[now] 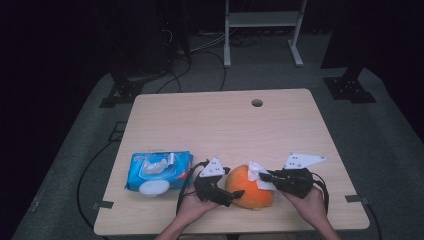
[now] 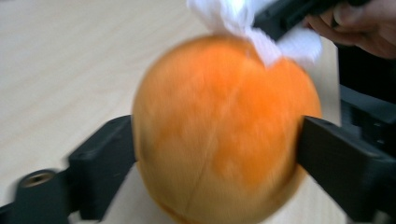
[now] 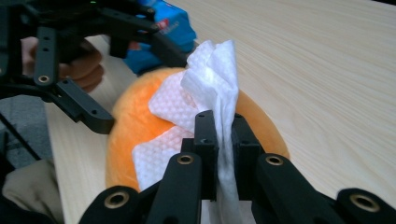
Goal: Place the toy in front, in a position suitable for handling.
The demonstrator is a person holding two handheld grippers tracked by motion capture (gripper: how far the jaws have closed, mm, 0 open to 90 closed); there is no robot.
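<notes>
An orange plush ball sits near the front edge of the wooden table. My left gripper holds it from the left, its two black jaws pressed on the orange sides. My right gripper comes in from the right, shut on a white wipe that lies on top of the ball. In the right gripper view the wipe is pinched between the jaws at my right gripper, with its loose part draped over the plush ball.
A blue pack of wet wipes with its lid flipped open lies left of the ball. A round cable hole is near the table's far edge. A white metal stand and cables are on the floor beyond.
</notes>
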